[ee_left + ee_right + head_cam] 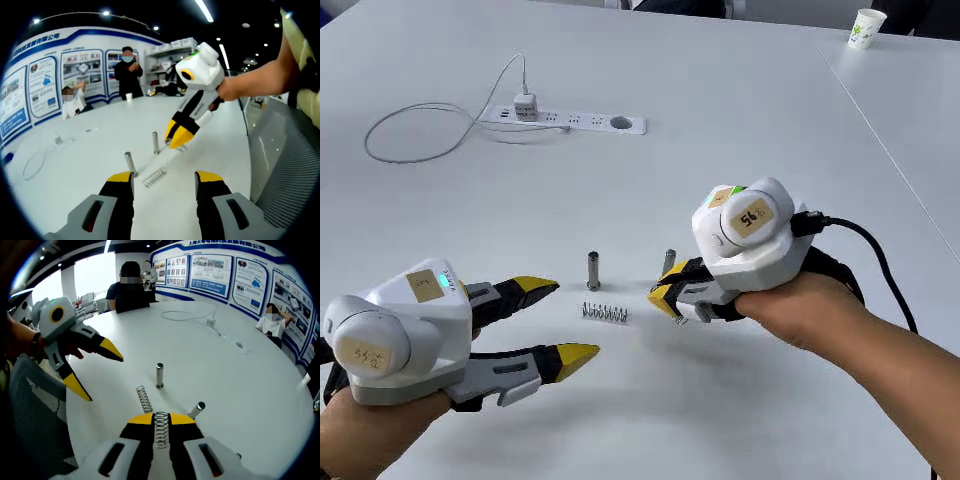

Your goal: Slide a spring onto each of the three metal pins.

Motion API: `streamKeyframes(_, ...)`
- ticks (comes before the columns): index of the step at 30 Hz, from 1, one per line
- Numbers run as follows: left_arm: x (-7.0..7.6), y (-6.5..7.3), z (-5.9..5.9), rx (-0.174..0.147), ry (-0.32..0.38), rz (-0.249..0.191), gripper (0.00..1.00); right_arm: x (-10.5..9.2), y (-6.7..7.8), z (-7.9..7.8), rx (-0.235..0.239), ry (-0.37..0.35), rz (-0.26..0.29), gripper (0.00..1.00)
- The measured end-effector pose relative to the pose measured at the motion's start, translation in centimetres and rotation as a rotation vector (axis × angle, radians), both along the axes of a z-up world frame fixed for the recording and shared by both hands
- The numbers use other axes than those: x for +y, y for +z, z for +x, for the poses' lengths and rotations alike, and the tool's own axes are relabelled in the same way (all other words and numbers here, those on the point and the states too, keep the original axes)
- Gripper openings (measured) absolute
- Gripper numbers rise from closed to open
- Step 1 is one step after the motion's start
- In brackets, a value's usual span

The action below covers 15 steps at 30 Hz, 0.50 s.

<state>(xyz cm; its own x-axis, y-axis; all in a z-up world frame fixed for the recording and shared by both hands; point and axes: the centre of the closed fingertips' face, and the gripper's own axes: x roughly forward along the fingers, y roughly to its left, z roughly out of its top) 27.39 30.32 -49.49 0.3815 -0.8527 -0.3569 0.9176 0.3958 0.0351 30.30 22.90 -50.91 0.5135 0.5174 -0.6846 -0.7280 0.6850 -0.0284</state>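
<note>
spring (161, 429) sits squeezed between the jaws of the right gripper (161, 420), near a pin (196, 410). second spring (605, 313) lies on the white table (740, 130) by the other pin (593, 270). left gripper (575, 320) has its jaws apart. power strip (570, 120) and cup (865, 28) sit far off. posters (45, 80) cover the wall.

My right claw (161, 419) pinches a spring (161, 432) between its jaws. A loose spring (144, 399) lies on the desk (250, 390) just ahead, with an upright pin (159, 375) beyond it. A leaning pin (196, 410) sits beside my tip, perhaps touching. The left claw (106, 380) gapes wide.
</note>
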Motion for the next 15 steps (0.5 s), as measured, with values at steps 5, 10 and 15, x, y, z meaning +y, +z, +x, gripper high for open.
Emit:
streamKeyframes(5,-0.8,0.4,-0.2,0.006,-0.015,-0.017,0.49,1.0,1.9,-0.3,-0.022,-0.008,0.075,0.12)
streamKeyframes(10,-1.6,0.8,-0.3,0.024,-0.027,-0.044,0.42,2.1,3.3,-0.7,-0.031,0.003,0.131,0.12)
streamKeyframes(15,-2.2,1.0,-0.6,0.039,-0.041,-0.061,0.34,3.2,4.2,-1.0,-0.032,0.019,0.174,0.12)
